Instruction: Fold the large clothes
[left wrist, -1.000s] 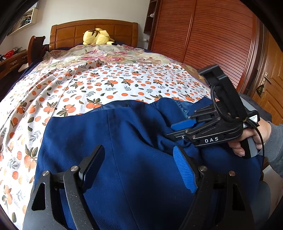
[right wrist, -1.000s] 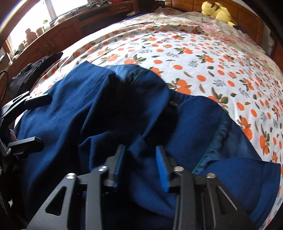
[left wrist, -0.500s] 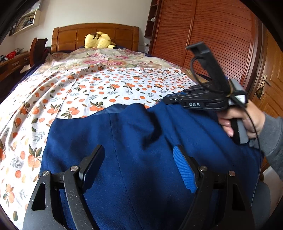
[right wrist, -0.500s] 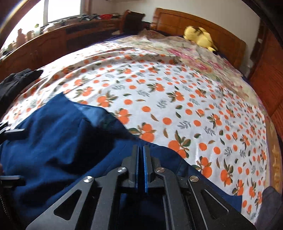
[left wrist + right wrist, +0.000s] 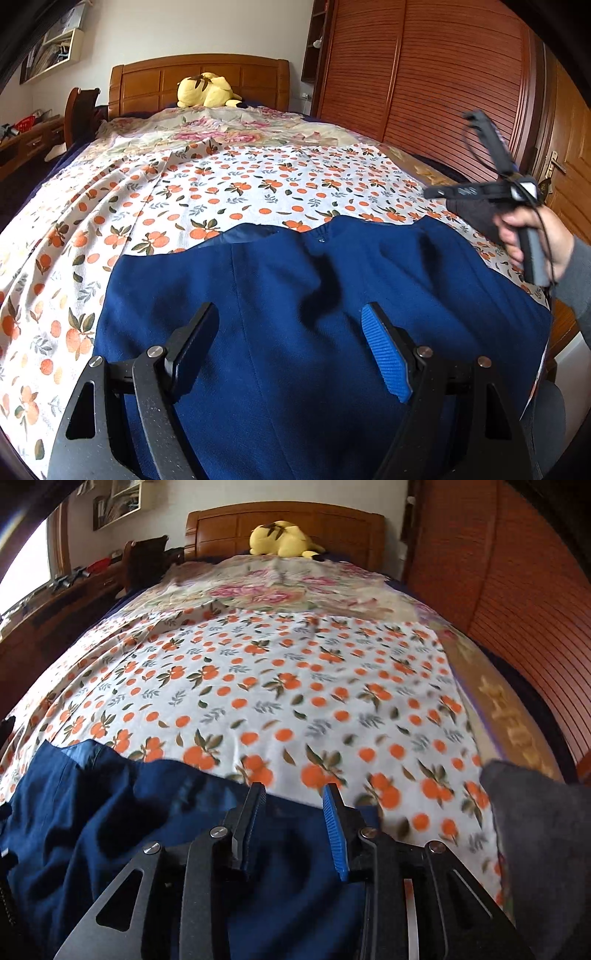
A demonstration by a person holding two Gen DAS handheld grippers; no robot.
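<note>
A large dark blue garment (image 5: 295,295) lies spread on the near end of the bed; it also shows in the right wrist view (image 5: 110,812). My left gripper (image 5: 291,332) is open and empty, hovering over the garment's middle. My right gripper (image 5: 293,797) is open and empty above the garment's far right edge. In the left wrist view the right gripper (image 5: 436,192) is held up in the air at the right, above the bed.
The bed has an orange-fruit print sheet (image 5: 240,192) and a floral cover further back. A yellow plush toy (image 5: 207,90) sits at the wooden headboard. A wooden wardrobe (image 5: 424,74) stands to the right. A dark grey cloth (image 5: 535,830) lies at the bed's right edge.
My right gripper shut on a fold of the garment, pulled it right, then opened, let go and lifted away. The garment now lies flatter. My left gripper stayed open.
</note>
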